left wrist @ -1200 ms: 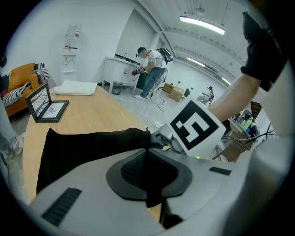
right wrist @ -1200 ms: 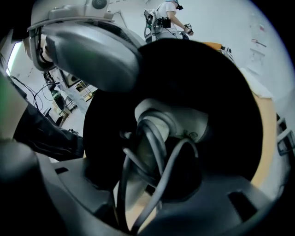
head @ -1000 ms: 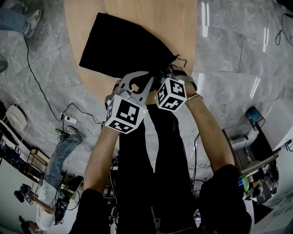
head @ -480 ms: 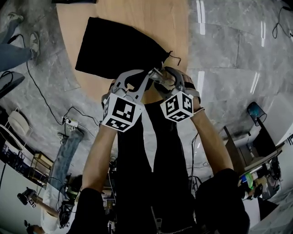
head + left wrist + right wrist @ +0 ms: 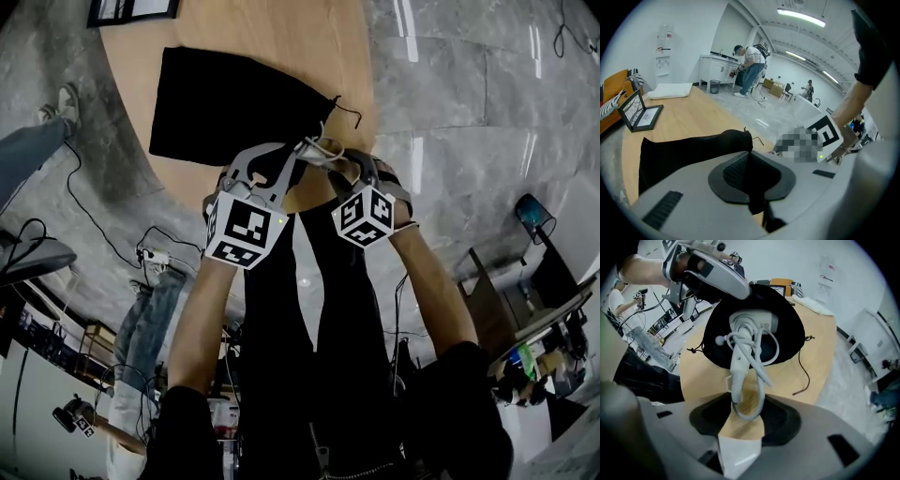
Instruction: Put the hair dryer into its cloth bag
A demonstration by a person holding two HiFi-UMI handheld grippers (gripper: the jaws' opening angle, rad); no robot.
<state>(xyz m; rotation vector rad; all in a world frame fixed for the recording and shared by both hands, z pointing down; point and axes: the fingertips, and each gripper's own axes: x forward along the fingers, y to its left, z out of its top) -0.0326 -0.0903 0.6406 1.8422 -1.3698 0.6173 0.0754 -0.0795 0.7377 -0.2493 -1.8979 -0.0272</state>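
A black cloth bag [image 5: 225, 108] lies on the round wooden table [image 5: 281, 37] with its mouth toward me. My left gripper [image 5: 302, 150] is shut on the bag's mouth edge [image 5: 740, 140] and holds it lifted. The white hair dryer [image 5: 745, 324], cord wound around it, lies with its head in the bag's mouth [image 5: 787, 324]. Its handle points back at my right gripper [image 5: 743, 416]. In the head view the hair dryer [image 5: 322, 150] shows between the two grippers. The right jaws have just been closing. The handle's end and a cord loop sit between them, with a thin gap on each side.
A framed picture [image 5: 642, 117] and a folded white cloth [image 5: 670, 90] lie at the table's far side. The bag's drawstring [image 5: 806, 376] trails across the wood toward the table's edge. Beyond the edge are grey floor, cables and standing people [image 5: 750, 70].
My right gripper has rolled and shifted a little toward the left gripper. The left gripper has kept its hold on the bag's edge. The view itself has tilted, so the bag sits higher in the picture.
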